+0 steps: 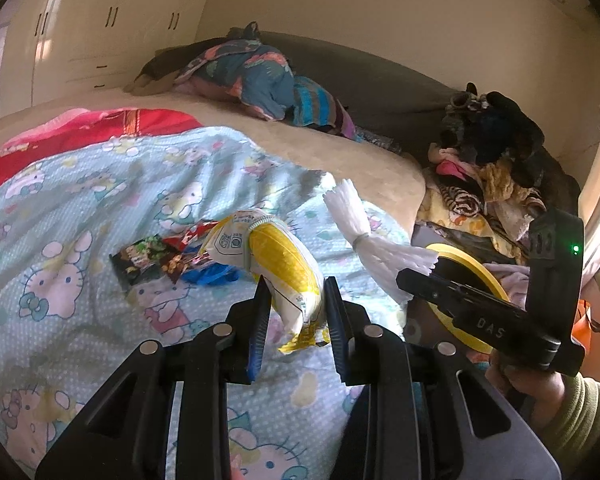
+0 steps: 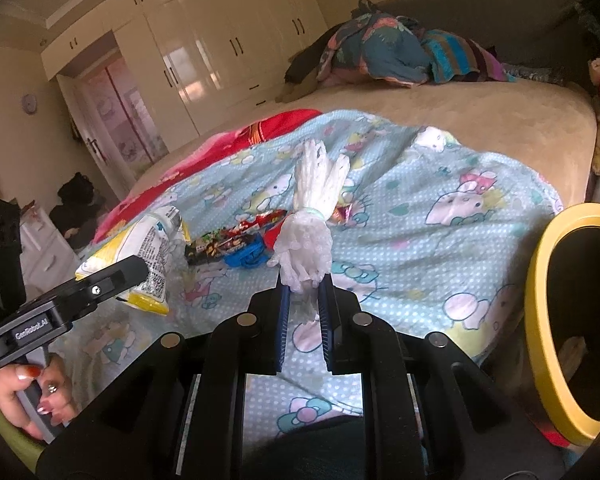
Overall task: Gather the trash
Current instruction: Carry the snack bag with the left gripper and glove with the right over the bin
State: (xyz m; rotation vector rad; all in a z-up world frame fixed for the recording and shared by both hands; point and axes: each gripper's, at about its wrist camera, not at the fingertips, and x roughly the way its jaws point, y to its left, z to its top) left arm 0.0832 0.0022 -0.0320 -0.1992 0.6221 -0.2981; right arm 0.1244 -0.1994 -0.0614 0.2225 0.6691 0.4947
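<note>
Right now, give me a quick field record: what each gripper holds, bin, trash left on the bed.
left gripper: shut on yellow snack bag
right gripper: shut on white plastic bundle
bin: yellow rim, at the right beside the bed, opening unobstructed
trash left: dark wrapper, red wrapper, blue wrapper on the cartoon blanket

Pretty dim, warm yellowish daylight overall, with glare bouncing off the glossy wardrobe doors. Heavy fisheye bending and black vignetting at the corners. Both views look soft and smeary, with dark parts losing detail.
</note>
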